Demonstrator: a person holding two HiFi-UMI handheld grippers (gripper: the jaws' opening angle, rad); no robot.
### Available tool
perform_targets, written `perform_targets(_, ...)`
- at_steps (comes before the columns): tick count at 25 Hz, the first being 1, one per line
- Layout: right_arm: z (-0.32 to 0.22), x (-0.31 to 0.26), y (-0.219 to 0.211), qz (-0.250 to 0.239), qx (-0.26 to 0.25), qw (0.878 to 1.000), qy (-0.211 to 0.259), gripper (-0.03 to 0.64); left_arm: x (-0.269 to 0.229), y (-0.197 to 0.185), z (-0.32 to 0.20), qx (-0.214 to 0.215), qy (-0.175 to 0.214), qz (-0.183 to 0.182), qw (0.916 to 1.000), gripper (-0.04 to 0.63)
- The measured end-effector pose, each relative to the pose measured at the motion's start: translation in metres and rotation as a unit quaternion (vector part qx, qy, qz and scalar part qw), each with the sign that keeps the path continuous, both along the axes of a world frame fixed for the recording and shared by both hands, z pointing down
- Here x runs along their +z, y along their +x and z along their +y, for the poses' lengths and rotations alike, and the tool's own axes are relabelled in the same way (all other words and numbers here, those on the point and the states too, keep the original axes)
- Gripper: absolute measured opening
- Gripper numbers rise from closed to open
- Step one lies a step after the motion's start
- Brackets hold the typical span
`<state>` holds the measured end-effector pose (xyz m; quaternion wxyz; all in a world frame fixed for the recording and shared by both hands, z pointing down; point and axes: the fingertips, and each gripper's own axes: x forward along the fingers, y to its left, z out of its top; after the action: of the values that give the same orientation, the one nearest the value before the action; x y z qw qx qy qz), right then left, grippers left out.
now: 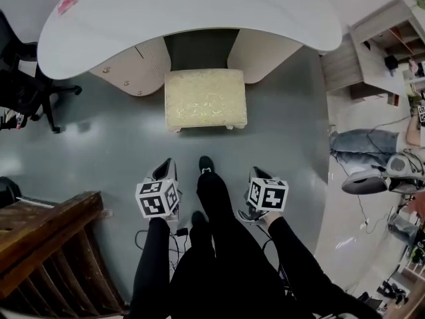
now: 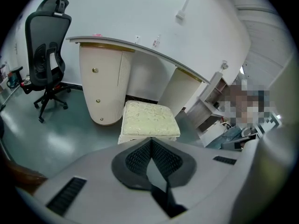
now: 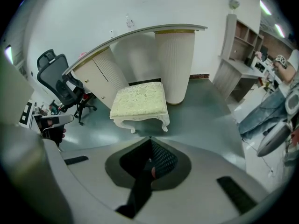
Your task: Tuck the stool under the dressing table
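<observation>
Head view: the left gripper point(image 1: 165, 167) and right gripper point(image 1: 259, 175) both hang low over a glossy grey-green floor point(image 1: 99, 138), and the stool point(image 1: 206, 100) sits well ahead of their tips. It's parked at the gap between the two pedestals of the dressing table point(image 1: 199, 12), mostly sticking out. There's an office chair point(image 1: 23, 78) off to the left.

Left gripper view: the fingers are pressed together with nothing in them, and the stool point(image 2: 148, 118) is straight beyond the tips.

Right gripper view: same deal, fingers closed and empty. The stool point(image 3: 139, 100) is ahead and the shelves point(image 3: 243, 41) are off to the right.
</observation>
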<state>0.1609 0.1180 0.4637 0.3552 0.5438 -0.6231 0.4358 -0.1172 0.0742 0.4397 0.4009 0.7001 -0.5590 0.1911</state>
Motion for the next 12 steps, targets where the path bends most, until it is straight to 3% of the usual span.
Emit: perform_targets(12,-0.045,0.059,-0.001,0.003,0.000,1.000,-0.030,0.005,0.074,-0.001,-0.038,-0.003,-0.049,-0.002,0.9988,0.008)
